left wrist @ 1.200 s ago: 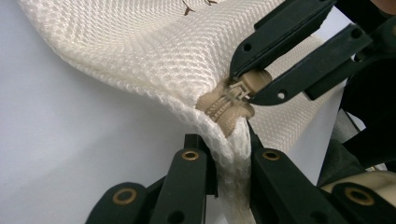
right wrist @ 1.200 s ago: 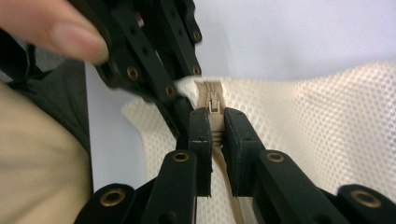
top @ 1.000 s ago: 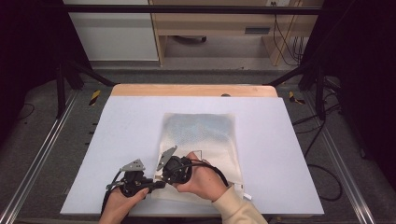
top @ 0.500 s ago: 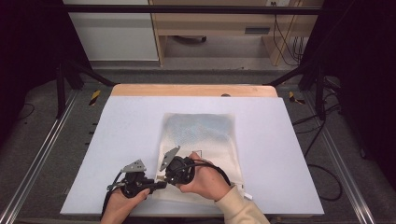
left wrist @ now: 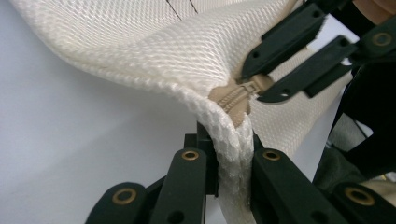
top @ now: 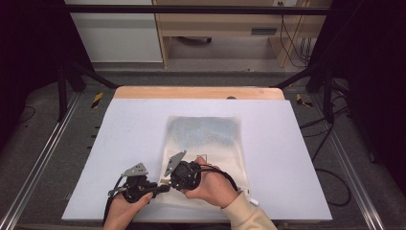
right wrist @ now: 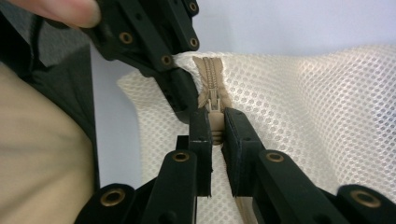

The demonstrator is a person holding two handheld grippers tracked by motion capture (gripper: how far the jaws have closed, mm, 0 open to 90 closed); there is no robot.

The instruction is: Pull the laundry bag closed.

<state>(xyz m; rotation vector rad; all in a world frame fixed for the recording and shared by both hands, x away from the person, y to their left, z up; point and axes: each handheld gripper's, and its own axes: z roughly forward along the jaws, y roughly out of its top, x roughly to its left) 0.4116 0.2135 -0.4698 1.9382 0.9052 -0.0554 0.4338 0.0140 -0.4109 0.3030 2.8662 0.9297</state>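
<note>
We find the left gripper (left wrist: 232, 154) clamped on the mesh bag (top: 207, 143) corner, the right gripper (right wrist: 215, 135) clenched on the zipper pull (right wrist: 214, 106) beside it; an oblique tug could jam the slider.

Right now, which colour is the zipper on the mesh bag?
Tan, on a cream mesh bag; the zipper shows best in the right gripper view.

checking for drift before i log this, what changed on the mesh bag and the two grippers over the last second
Nothing visibly changed. The left gripper stays clamped on the corner of the mesh bag, the right gripper stays shut on the zipper pull, and the bag lies in the same place on the table.
</note>
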